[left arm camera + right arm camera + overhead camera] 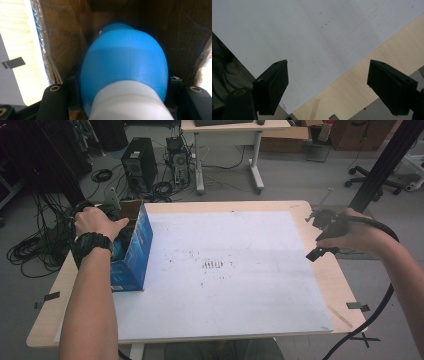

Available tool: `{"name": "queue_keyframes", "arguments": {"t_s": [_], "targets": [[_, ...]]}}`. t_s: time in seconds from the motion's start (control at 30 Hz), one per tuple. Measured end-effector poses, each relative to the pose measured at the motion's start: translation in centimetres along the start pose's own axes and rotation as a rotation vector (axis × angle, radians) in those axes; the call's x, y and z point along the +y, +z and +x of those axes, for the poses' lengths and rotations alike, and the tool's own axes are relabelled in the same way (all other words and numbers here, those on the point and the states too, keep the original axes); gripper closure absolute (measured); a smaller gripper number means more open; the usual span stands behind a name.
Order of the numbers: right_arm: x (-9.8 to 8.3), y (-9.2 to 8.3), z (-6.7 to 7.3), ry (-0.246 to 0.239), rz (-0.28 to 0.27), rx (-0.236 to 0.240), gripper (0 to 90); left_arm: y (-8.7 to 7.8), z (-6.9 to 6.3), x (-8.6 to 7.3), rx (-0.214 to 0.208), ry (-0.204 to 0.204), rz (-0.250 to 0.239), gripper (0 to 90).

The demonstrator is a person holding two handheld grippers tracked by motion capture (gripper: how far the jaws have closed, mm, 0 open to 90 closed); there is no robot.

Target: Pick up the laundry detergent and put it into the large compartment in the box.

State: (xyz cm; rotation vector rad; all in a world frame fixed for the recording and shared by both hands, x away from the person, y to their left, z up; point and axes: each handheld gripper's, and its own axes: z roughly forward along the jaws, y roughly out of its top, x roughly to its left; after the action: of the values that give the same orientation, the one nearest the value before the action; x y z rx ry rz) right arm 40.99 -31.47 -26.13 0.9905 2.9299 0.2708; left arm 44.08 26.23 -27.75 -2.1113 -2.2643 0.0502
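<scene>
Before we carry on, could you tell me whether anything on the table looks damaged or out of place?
The white sheet carries dark scuff marks near its middle. The blue box has a frayed cardboard edge.

The right gripper hangs wide open over the white sheet; wooden table beyond.

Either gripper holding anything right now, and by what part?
Left gripper clamps a blue and white rounded object across its wide middle, inside the blue box. Right gripper is open, empty.
</scene>
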Motion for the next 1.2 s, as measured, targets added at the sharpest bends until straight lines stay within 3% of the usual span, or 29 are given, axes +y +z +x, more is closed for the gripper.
{"name": "queue_keyframes", "arguments": {"t_s": [1.2], "targets": [[-0.16, 0.71, -0.12, 0.007, 0.009, 0.008, 17.2, 0.73, -0.43, 0.38, 0.023, 0.002, -0.021, 36.9]]}}
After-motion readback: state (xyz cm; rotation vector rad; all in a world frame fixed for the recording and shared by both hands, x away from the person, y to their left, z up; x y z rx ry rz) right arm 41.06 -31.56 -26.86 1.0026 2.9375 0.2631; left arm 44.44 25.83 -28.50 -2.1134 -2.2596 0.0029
